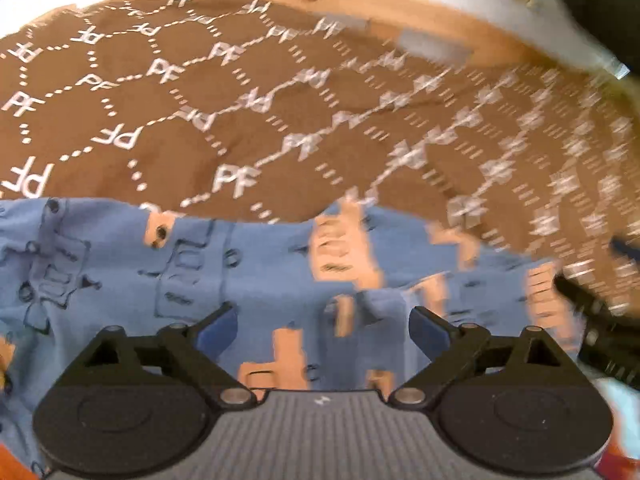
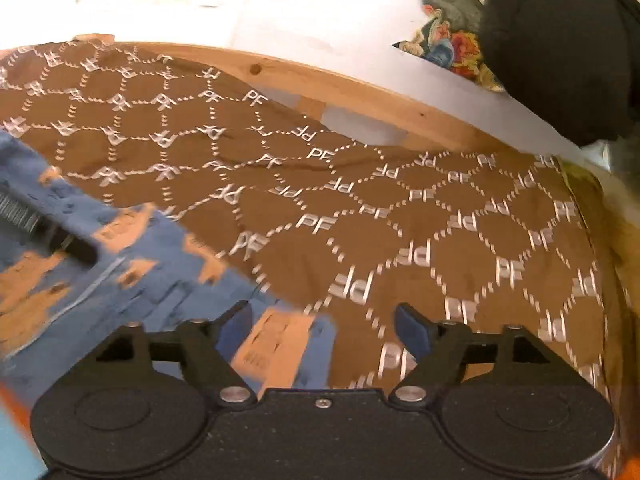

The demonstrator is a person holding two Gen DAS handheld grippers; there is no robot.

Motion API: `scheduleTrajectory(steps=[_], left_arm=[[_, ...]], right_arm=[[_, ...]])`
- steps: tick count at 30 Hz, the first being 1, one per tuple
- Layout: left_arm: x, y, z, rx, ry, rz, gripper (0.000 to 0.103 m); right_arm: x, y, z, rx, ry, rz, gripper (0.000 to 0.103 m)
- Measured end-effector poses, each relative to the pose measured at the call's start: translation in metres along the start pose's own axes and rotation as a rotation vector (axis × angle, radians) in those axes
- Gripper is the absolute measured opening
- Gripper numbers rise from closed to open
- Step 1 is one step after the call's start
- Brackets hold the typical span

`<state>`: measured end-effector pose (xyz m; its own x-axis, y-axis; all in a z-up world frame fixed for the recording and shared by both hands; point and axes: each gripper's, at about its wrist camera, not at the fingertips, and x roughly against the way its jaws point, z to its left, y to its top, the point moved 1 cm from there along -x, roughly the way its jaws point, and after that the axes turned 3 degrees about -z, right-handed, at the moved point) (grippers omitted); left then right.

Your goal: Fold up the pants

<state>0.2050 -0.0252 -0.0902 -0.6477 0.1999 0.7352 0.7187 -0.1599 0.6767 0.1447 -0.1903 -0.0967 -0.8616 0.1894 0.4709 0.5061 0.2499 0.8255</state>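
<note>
- Blue pants with peach print lie on a brown PF-patterned cover.
- Left tongs spread wide over the pants, pinching nothing.
- Right tongs spread above the pants' edge, empty.
- Wooden frame behind.

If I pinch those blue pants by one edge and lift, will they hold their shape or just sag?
Probably sag: the blue pants lie limp and creased on the brown bedcover, so they look soft. Likely light, being thin printed cloth. They may drag rather than slide, cloth on cloth. Both the left gripper and the right gripper stand open.
</note>
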Motion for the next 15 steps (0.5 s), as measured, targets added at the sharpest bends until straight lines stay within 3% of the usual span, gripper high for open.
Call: scheduleTrajectory(steps=[1,3,5,9,11,13,15], left_arm=[[-0.006,-0.003,-0.001,-0.01,0.052,0.019,0.096],[-0.008,-0.008,0.004,0.006,0.05,0.0,0.096],[-0.005,-0.012,0.012,0.009,0.047,-0.013,0.096],[0.0,-0.019,0.02,-0.022,0.03,-0.032,0.096],[0.008,-0.021,0.022,-0.012,0.044,-0.033,0.095],[0.019,-0.023,0.025,0.033,0.05,-0.047,0.095],[0.03,-0.024,0.03,0.099,0.008,-0.054,0.095]], right_arm=[[-0.015,-0.002,0.006,0.045,0.023,0.026,0.082],[-0.039,-0.013,0.01,0.129,0.001,0.077,0.082],[-0.044,-0.021,0.0,0.117,-0.021,0.047,0.101],[-0.037,-0.027,-0.018,0.13,-0.095,0.034,0.101],[-0.025,-0.025,-0.024,0.103,-0.122,0.038,0.09],[-0.007,-0.023,-0.029,0.058,-0.101,0.02,0.09],[0.016,-0.025,-0.024,0.038,-0.046,0.014,0.092]])
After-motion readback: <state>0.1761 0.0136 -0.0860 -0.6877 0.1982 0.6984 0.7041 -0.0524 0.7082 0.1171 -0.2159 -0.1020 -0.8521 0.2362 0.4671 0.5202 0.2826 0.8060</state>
